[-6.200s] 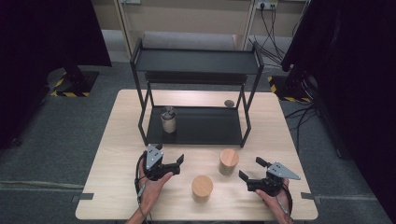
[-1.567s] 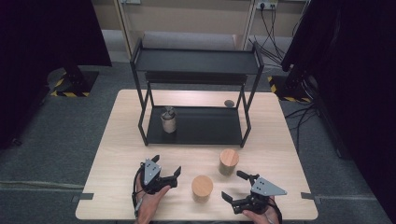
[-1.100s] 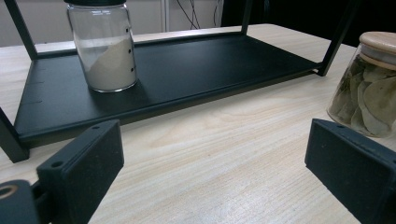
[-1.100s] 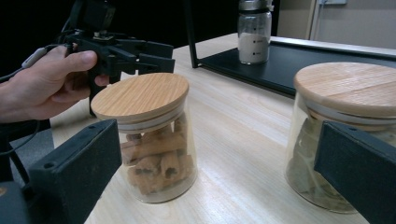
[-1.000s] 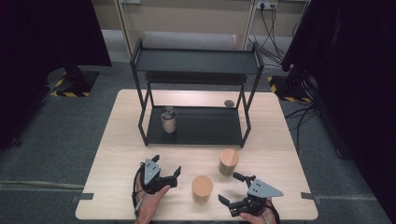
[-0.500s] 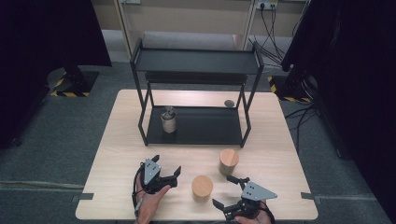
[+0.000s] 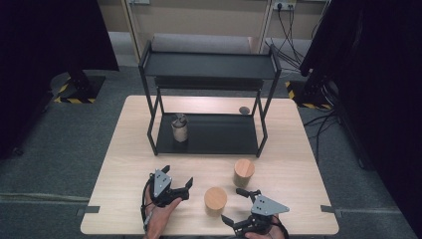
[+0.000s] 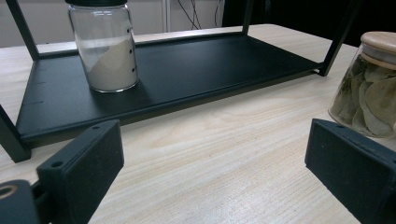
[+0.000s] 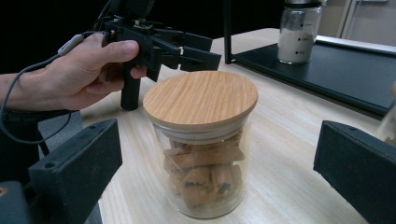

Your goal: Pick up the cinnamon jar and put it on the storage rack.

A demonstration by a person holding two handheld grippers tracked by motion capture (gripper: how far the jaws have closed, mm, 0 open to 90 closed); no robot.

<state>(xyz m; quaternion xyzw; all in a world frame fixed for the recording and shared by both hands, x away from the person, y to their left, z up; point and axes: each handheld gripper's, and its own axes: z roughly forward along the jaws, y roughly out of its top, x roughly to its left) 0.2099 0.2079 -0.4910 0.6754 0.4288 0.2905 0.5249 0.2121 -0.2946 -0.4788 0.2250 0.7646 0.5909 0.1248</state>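
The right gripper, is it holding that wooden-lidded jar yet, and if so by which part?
Nothing is held. The right gripper is open, its fingers apart on either side of the cookie jar, not touching it.

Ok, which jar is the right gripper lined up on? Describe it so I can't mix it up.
Start from the black shelf rack on the wooden table; two wooden-lidded glass jars stand in front of it. The right gripper faces the nearer jar, between the two grippers. It holds brown chunky pieces, whereas the other jar holds dried green leaves.
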